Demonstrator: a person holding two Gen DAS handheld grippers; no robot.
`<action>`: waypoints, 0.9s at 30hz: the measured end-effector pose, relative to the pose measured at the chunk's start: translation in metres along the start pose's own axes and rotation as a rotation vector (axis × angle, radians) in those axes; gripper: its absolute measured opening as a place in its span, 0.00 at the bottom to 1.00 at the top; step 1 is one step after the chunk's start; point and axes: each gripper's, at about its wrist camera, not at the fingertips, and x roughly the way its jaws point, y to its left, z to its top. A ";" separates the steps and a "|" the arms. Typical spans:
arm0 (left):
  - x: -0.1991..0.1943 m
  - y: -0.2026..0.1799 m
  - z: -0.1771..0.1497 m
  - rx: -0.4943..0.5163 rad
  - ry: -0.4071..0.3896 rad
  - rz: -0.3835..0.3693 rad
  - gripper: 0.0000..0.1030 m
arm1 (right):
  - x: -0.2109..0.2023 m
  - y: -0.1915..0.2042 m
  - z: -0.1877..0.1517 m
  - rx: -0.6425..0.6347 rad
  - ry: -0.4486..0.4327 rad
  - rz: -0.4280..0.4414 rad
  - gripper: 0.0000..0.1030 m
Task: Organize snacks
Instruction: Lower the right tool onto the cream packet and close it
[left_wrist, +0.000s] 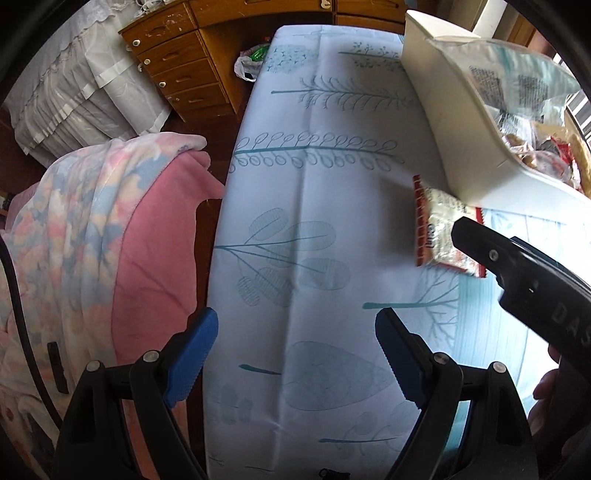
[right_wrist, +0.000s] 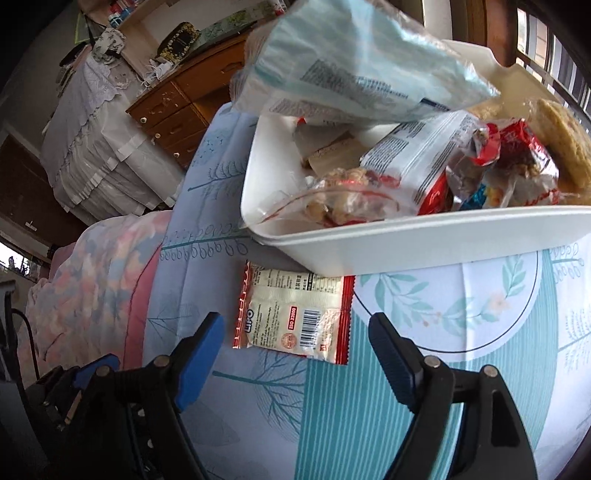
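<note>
A white bin full of snack packets stands on the pale blue tablecloth; it also shows in the left wrist view. A large pale blue bag lies on top of the pile. A flat red-and-white snack packet lies on the cloth against the bin's near wall, partly under its rim; it also shows in the left wrist view. My right gripper is open, its blue pads just short of this packet. My left gripper is open and empty over bare cloth, left of the packet.
A pink and pastel blanket lies off the table's left edge. A wooden drawer unit and a white covered stack stand beyond. A small plastic bag sits at the table's far end.
</note>
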 end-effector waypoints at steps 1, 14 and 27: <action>0.001 0.002 0.001 0.006 0.003 0.000 0.84 | 0.005 0.002 0.001 0.012 0.017 -0.009 0.79; 0.011 0.019 0.008 0.020 0.026 -0.007 0.84 | 0.040 0.017 -0.001 0.089 0.133 -0.108 0.87; 0.012 0.022 0.004 0.023 0.032 -0.011 0.84 | 0.044 0.022 0.002 0.094 0.105 -0.152 0.71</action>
